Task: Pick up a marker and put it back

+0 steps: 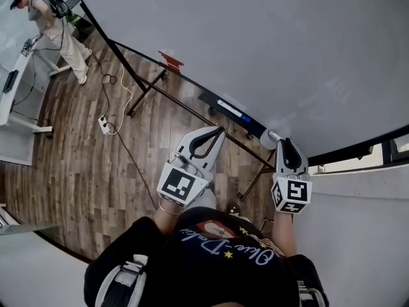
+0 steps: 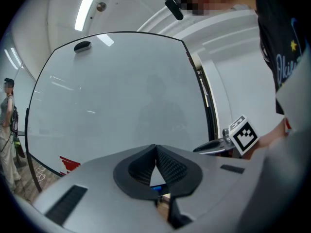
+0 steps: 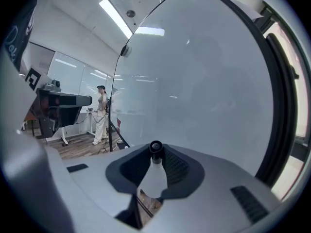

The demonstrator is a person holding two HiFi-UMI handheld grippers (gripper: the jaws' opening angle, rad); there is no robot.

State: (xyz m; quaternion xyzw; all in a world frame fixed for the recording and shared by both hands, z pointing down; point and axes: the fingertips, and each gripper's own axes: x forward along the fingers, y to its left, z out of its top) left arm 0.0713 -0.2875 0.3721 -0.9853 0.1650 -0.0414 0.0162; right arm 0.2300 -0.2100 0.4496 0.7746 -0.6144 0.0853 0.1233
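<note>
A white marker (image 1: 271, 137) with a black end (image 3: 155, 147) lies between the jaws of my right gripper (image 1: 284, 144), close to the whiteboard's lower frame (image 1: 192, 110). In the right gripper view the jaw tips close around its black end and the white barrel (image 3: 154, 174) runs back between the pads. My left gripper (image 1: 220, 133) hangs to the left, its tips touching each other with nothing between them (image 2: 155, 148). It points at the whiteboard (image 2: 121, 96). The right gripper's marker cube (image 2: 243, 134) shows at the left gripper view's right side.
A blue and white item (image 1: 231, 109) and a red piece (image 1: 170, 61) sit along the board's lower edge. The board's stand legs (image 1: 144, 91) rest on the wooden floor. A power strip with cable (image 1: 105, 125) lies on the floor. A person (image 1: 54, 24) stands at a desk far left.
</note>
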